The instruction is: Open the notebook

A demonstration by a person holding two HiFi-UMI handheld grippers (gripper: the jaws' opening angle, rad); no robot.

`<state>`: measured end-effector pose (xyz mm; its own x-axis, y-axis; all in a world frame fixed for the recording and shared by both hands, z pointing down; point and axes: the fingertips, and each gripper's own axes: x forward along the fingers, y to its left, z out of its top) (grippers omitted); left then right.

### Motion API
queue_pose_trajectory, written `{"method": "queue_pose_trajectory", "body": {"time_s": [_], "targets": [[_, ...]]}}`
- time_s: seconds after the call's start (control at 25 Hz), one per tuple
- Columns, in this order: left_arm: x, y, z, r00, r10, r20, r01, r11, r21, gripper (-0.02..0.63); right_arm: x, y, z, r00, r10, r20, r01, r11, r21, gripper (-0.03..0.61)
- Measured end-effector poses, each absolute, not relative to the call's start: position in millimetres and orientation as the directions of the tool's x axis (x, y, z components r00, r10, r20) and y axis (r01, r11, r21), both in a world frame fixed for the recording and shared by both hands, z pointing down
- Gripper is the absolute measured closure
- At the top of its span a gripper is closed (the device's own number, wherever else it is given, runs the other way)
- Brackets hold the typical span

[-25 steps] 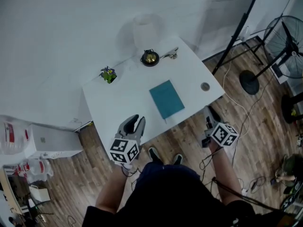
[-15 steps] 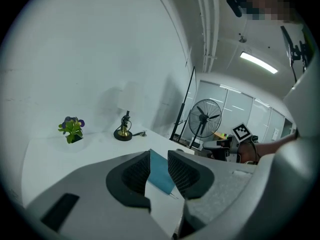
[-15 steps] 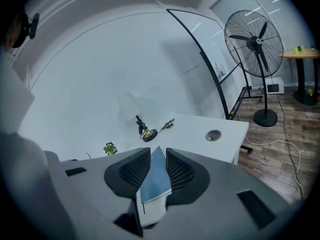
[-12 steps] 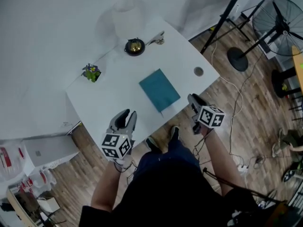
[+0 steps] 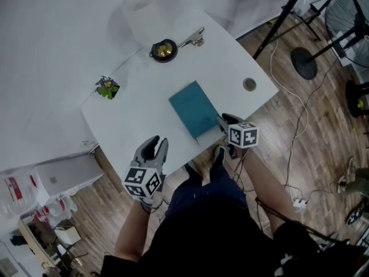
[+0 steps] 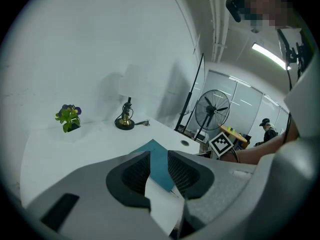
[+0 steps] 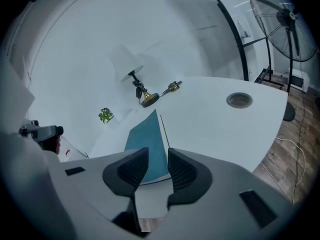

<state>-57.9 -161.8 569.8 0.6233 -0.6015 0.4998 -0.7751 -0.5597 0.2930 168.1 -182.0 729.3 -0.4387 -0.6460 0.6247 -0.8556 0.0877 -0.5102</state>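
A closed teal notebook [image 5: 194, 109] lies flat on the white table [image 5: 132, 120], near its front edge. My right gripper [image 5: 222, 120] sits at the notebook's near right corner. Its jaws have just been opening, and the notebook's near edge [image 7: 147, 134] shows in the gap ahead of the right gripper [image 7: 158, 154], with the pads not pressing on it. My left gripper [image 5: 156, 148] hovers over the table's front edge, left of the notebook and apart from it. In the left gripper view the left gripper [image 6: 159, 155] stands open, with the notebook [image 6: 156, 160] visible beyond the gap.
A lamp with a brass base [image 5: 164, 49] and a white shade [image 5: 142, 7] stands at the back. A small potted plant [image 5: 106, 87] sits at the left rear. A round cable hole [image 5: 249, 84] is at the right. A fan [image 5: 351, 10] and a stand pole [image 5: 286, 13] are on the floor.
My right gripper has come down and leftward from beside the table to the notebook's near right corner. The left gripper has sunk a little at the front edge. The notebook has not moved.
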Motion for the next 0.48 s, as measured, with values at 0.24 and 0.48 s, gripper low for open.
{"method": "queue_pose_trajectory", "body": {"time_s": [0.24,0.48], "targets": [[-46.9,-166.4,571.5,0.595,-0.620,0.511,-0.798,-0.528,0.290,0.505,160.8,-196.1,749.8,-0.468,-0.588,0.659,-0.865,0.155,-0.477,0.443],[-44.4,-164.1,578.6,0.570,-0.632,0.525,-0.819,-0.486,0.305,0.505,159.7,-195.4,766.5,-0.463,-0.549,0.696,-0.881,0.201,-0.427,0.470]]}}
